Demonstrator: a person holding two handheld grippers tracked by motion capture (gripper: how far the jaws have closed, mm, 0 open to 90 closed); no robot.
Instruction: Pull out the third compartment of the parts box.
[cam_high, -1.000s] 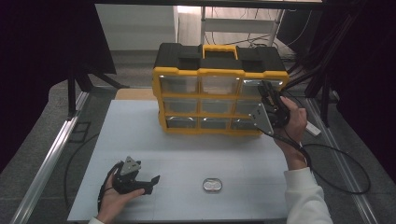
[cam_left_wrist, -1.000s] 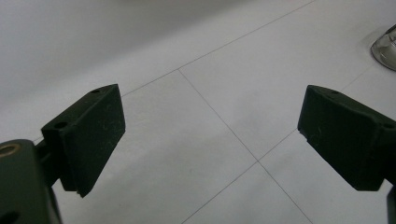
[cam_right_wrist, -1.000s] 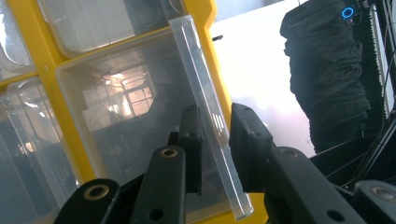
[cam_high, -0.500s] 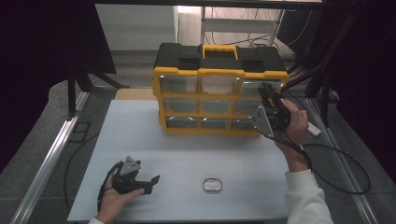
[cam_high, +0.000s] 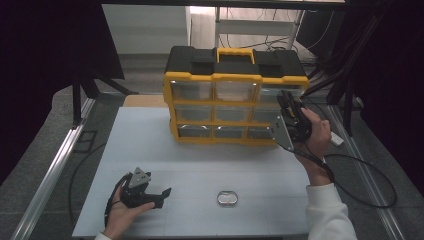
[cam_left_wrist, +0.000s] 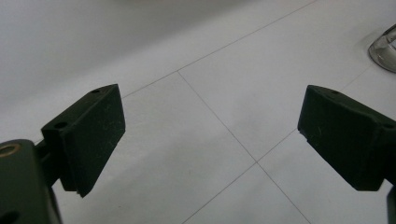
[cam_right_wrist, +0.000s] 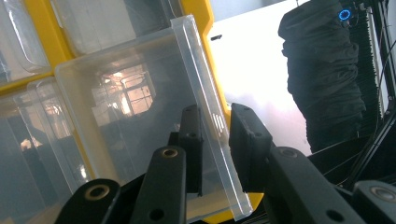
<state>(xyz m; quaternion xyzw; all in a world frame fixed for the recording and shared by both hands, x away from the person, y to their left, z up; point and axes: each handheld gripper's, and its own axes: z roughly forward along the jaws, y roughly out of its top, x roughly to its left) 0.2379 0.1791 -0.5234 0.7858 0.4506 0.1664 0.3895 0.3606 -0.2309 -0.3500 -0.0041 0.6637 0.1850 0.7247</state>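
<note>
— Where's the drawer?

— I see the clear plastic drawer (cam_right_wrist: 140, 107) in the right gripper view, mid-frame, pulled partway out of the yellow and black organizer (cam_high: 235, 95). In the high view that cabinet stands at upper centre on the white worktop (cam_high: 150, 140), and the drawer sits at its right-hand column, in the upper part.

— And my right gripper?

— The right gripper (cam_right_wrist: 215, 144) has its fingers (cam_right_wrist: 247, 140) pinching the drawer's front lip, one finger on each side of the clear wall. In the high view I find it at right of centre, against the organizer's right edge.

— The other hand?

— The left gripper (cam_high: 142, 187) rests low on the worktop at lower left of the high view, well apart from the organizer. Its fingers (cam_left_wrist: 88, 135) are spread wide with nothing between them. A small oval metal tin (cam_high: 228, 198) lies near it, toward bottom centre.
</note>
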